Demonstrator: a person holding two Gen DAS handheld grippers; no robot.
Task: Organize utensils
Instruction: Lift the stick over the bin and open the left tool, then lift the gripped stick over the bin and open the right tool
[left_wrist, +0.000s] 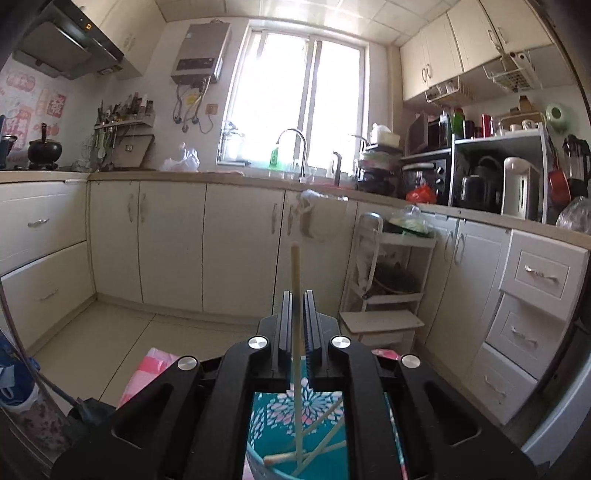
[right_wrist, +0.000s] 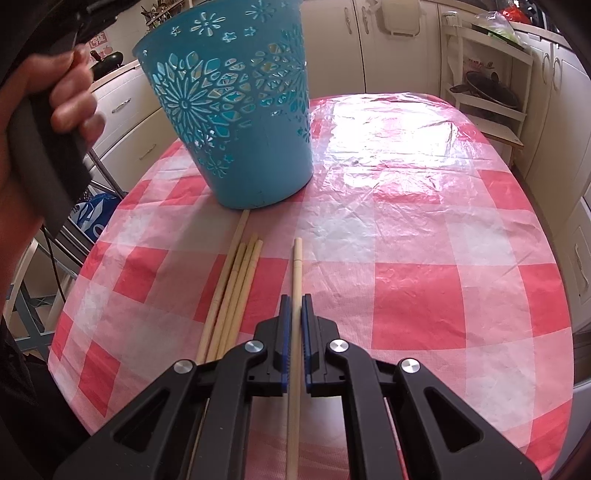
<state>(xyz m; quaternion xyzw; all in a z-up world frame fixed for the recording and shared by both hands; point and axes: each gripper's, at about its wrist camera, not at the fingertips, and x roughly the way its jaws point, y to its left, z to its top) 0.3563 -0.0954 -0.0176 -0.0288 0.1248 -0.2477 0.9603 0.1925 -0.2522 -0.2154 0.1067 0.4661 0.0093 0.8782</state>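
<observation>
Above a kitchen table, the left gripper (left_wrist: 296, 295) clamps a single pale chopstick (left_wrist: 295, 266) upright between its narrowed jaws, its lower end reaching down into the teal basket (left_wrist: 264, 424), where several other chopsticks (left_wrist: 317, 439) lie crossed at the bottom. In the right wrist view, the right gripper (right_wrist: 296, 301) is clenched on another chopstick (right_wrist: 297, 273), which runs lengthwise between the blue pads and points far toward the basket (right_wrist: 236, 110). The cut-out patterned basket stands at the far left of the red-and-white checked tablecloth (right_wrist: 424, 258). Just left of the held stick, a bundle of four chopsticks (right_wrist: 236, 280) lies on the cloth, near the basket's base.
</observation>
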